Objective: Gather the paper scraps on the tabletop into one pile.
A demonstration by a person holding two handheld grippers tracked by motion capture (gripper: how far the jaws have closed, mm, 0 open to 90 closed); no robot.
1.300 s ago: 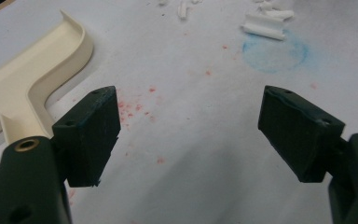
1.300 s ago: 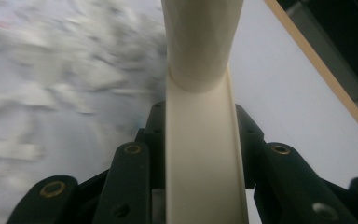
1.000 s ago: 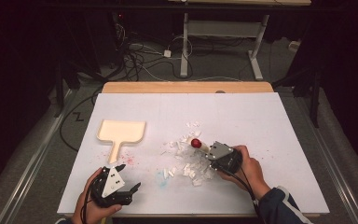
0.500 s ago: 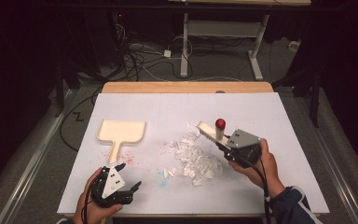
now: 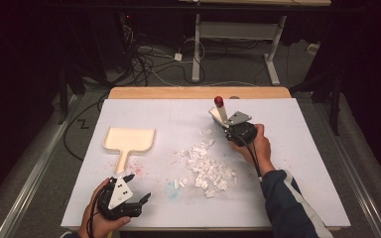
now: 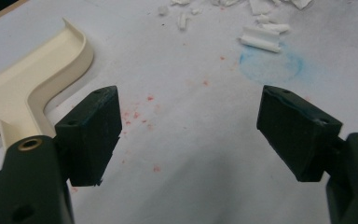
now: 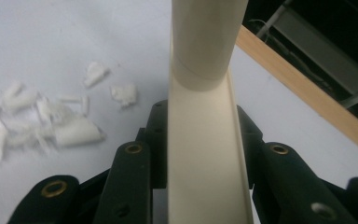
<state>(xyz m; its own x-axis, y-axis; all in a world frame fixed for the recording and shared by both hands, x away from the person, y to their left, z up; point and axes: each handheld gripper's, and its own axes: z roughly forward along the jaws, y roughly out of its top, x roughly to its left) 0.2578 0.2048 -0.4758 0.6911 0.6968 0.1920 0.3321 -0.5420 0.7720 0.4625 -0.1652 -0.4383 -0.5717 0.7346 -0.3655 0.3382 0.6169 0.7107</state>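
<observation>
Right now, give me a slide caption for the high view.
Right hand-held gripper lifts a brush beyond paper scraps; dustpan waits left.

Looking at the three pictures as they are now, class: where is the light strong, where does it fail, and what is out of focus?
High view: the white table is brightly lit, the room beyond it dark. Left gripper view: even light, open jaws sharp, the paper scraps farther off soft. Right gripper view: the cream brush handle sits so close that its upper end blurs, and the dark background past the table edge loses detail.

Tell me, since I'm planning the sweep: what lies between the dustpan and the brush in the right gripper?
In the high view, white paper scraps lie on the table between the dustpan and the brush.
</observation>
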